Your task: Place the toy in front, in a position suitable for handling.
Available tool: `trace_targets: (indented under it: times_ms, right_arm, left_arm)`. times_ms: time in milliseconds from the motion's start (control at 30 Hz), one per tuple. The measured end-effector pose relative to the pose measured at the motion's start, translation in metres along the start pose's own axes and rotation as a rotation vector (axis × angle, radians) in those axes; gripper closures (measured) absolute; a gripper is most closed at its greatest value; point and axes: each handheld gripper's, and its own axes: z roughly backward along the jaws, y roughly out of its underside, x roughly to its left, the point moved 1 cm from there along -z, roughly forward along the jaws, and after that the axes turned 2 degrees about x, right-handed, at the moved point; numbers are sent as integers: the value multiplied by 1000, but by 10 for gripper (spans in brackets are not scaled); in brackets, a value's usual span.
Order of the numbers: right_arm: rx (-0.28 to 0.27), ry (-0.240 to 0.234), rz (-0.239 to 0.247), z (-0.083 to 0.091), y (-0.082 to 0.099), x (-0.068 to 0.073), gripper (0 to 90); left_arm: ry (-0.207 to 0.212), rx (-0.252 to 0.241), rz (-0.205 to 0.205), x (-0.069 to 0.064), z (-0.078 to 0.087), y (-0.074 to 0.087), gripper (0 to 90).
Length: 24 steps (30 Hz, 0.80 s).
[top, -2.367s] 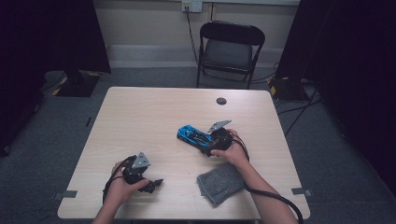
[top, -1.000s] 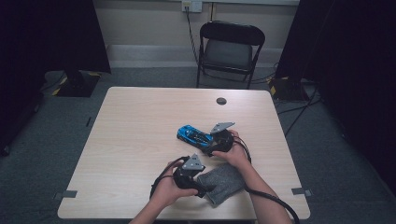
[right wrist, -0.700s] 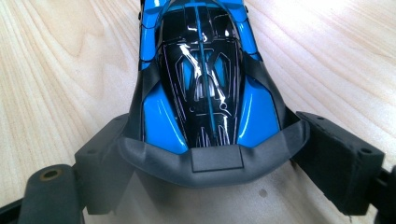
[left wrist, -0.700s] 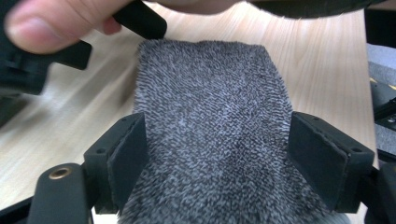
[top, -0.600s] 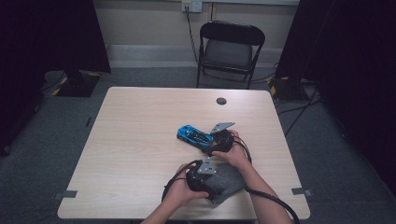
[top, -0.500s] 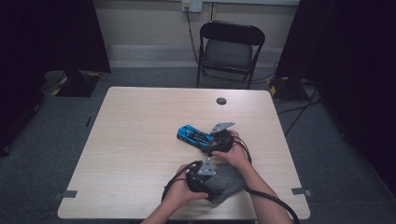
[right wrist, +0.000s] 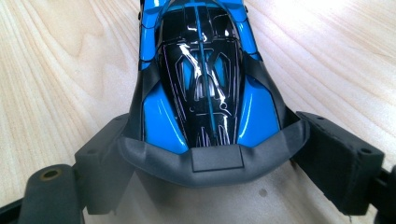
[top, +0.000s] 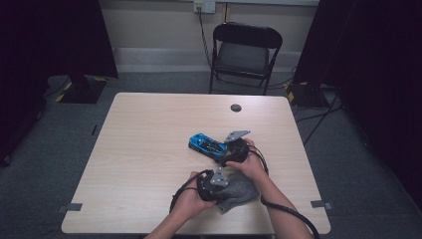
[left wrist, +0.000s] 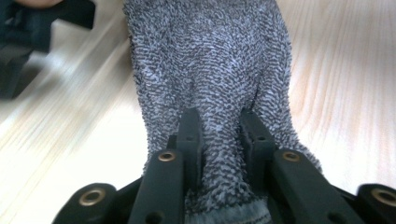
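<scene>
1. Overhead, in the high view, a grey knitted cloth (top: 238, 193) lies near the front edge of the pale wooden table (top: 144, 149), just in front of a blue and black toy car (top: 208, 146). The left gripper (top: 222, 188) sits on the cloth's left part; the right gripper (top: 225, 155) meets the car's near end. From up here I cannot tell how wide either pair of jaws stands.

2. Close up, the left gripper view shows the cloth (left wrist: 210, 74) as coarse, speckled grey-and-white terry, stretching away across the wood. The left gripper (left wrist: 218, 140) has just been closing, and a raised fold of cloth is pinched between its two black fingers (left wrist: 189, 135), bulging up through the narrow gap.

3. Finally, the right gripper view shows the toy car (right wrist: 205, 74), glossy blue with a black striped roof and a grey rear bumper, pointing away. The right gripper (right wrist: 205, 158) stands wide, its fingers (right wrist: 100, 158) clasping the rear corners on both sides, the car resting on the table (right wrist: 56, 70).
</scene>
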Motion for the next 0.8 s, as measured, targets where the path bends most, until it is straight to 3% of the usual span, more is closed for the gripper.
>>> trace_targets:
  times_ms: [100,167,200,367,600,800]
  right_arm:
    - [0,0,0,0,0,0,157]
    - [-1,0,2,0,0,0,157]
    - [-1,0,2,0,0,0,157]
    - [0,8,-5,0,-1,0,154]
    - [7,32,-24,-1,-1,2,124]
    - [9,61,-61,-2,-2,6,107]
  left_arm:
    - [-1,-5,22,7,9,6,744]
    - [-40,-3,26,19,25,18,744]
    - [-40,-3,26,19,25,18,743]
    - [-98,-29,94,44,56,48,740]
    - [-139,-65,173,62,72,69,737]
    - [-176,-76,188,69,74,73,732]
